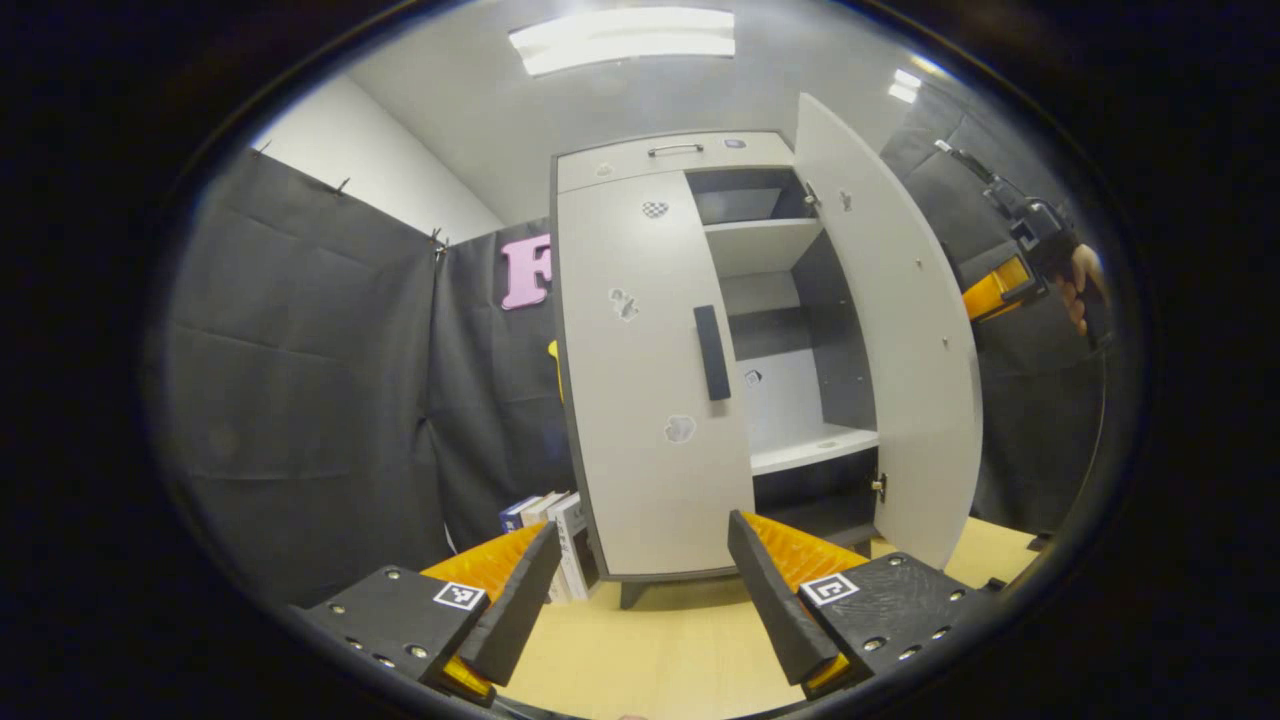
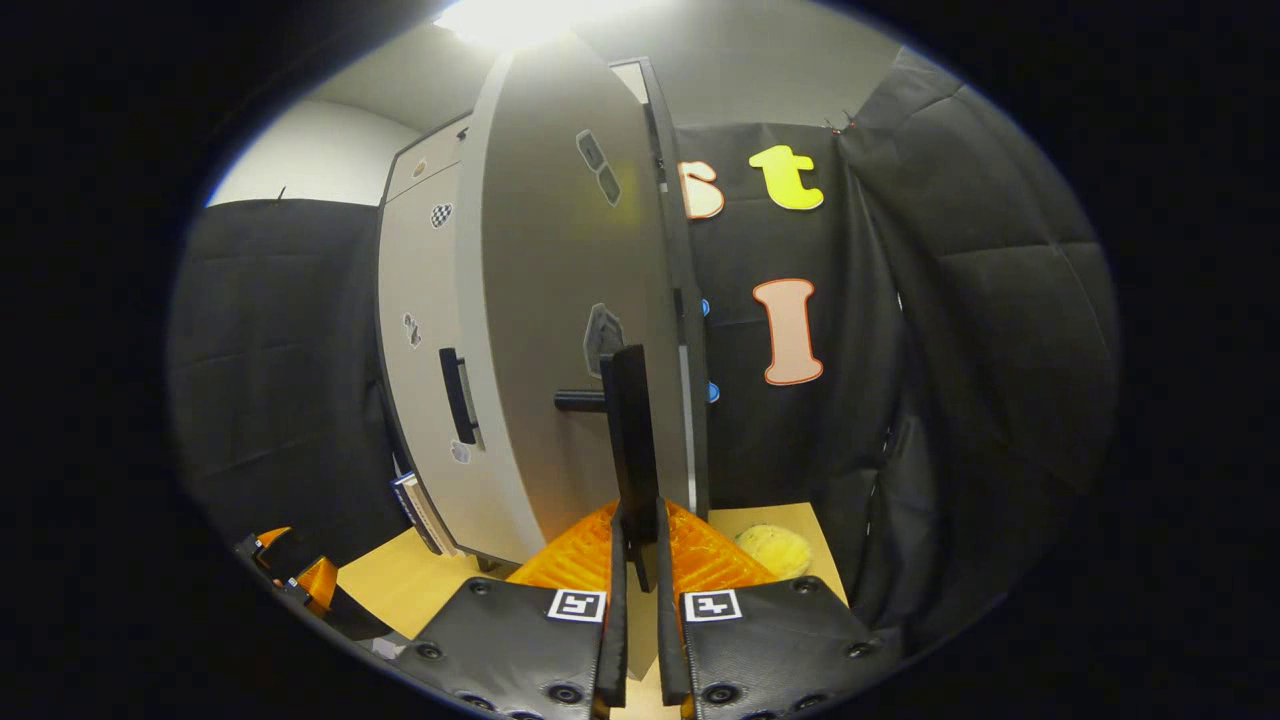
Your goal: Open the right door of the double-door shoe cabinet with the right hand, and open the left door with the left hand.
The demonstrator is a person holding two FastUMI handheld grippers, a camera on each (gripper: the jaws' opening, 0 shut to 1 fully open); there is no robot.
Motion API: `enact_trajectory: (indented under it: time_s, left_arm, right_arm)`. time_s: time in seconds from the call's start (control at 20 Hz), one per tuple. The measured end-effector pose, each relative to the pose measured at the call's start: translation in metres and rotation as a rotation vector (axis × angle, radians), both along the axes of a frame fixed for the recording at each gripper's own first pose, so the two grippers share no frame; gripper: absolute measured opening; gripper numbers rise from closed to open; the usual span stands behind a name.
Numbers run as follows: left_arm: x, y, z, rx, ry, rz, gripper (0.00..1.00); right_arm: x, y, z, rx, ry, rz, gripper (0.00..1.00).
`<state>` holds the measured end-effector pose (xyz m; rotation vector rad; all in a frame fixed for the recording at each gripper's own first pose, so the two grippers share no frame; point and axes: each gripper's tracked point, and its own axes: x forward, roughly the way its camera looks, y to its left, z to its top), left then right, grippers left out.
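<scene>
The grey shoe cabinet (image 1: 640,160) stands ahead in the left gripper view. Its left door (image 1: 640,400) is closed and carries a black vertical handle (image 1: 711,352). The right door (image 1: 890,330) is swung wide, baring pale shelves (image 1: 812,447). My left gripper (image 1: 643,530) is open, low and short of the left door, touching nothing. In the right gripper view the right door (image 2: 550,300) is seen nearly edge-on, and my right gripper (image 2: 638,530) is shut on its black handle (image 2: 630,430). The left door's handle (image 2: 457,395) shows beyond it.
Several books (image 1: 545,512) lean at the cabinet's lower left on the light wooden floor (image 1: 650,650). A yellow round object (image 2: 772,548) lies on the floor by the right wall. Black cloth walls close in on both sides. A hand (image 1: 1085,290) holds the right gripper beyond the open door.
</scene>
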<state>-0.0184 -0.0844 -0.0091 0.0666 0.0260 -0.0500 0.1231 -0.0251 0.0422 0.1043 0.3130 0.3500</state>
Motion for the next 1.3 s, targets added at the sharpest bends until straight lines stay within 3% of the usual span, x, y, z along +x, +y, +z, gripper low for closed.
enact_trajectory:
  time_s: [0.15,0.25,0.4,0.45,0.65,0.85,0.95,1.1,1.3]
  left_arm:
    - [-0.005,-0.008,0.001,0.007,0.002,0.013,0.98]
    - [-0.010,-0.012,0.001,0.004,0.003,0.028,0.98]
    - [-0.016,-0.021,0.003,-0.003,0.009,0.053,1.00]
    - [-0.016,-0.023,0.003,-0.007,0.015,0.061,0.98]
    - [-0.012,-0.032,0.010,-0.006,0.034,0.082,0.98]
    - [0.005,-0.044,0.023,-0.004,0.035,0.077,1.00]
    - [0.021,-0.049,0.032,-0.009,0.025,0.066,0.98]
    - [0.047,-0.064,0.043,-0.026,0.017,0.030,0.98]
    - [0.093,-0.078,0.061,-0.037,-0.012,-0.020,0.99]
  right_arm:
    - [0.006,-0.024,-0.003,-0.019,-0.011,-0.032,0.14]
    - [0.006,-0.024,-0.003,0.020,-0.005,-0.001,0.14]
    - [0.002,-0.028,-0.004,0.054,-0.016,0.017,0.04]
    - [0.004,-0.027,-0.004,0.070,-0.020,0.024,0.10]
    - [-0.015,-0.034,-0.005,0.105,-0.029,0.053,0.10]
    - [-0.034,-0.062,-0.009,0.090,-0.049,0.023,0.14]
    - [-0.041,-0.076,-0.008,0.074,-0.067,-0.002,0.31]
    - [-0.048,-0.101,-0.013,0.002,-0.107,-0.079,0.99]
    - [-0.066,-0.125,-0.018,-0.051,-0.125,-0.171,0.98]
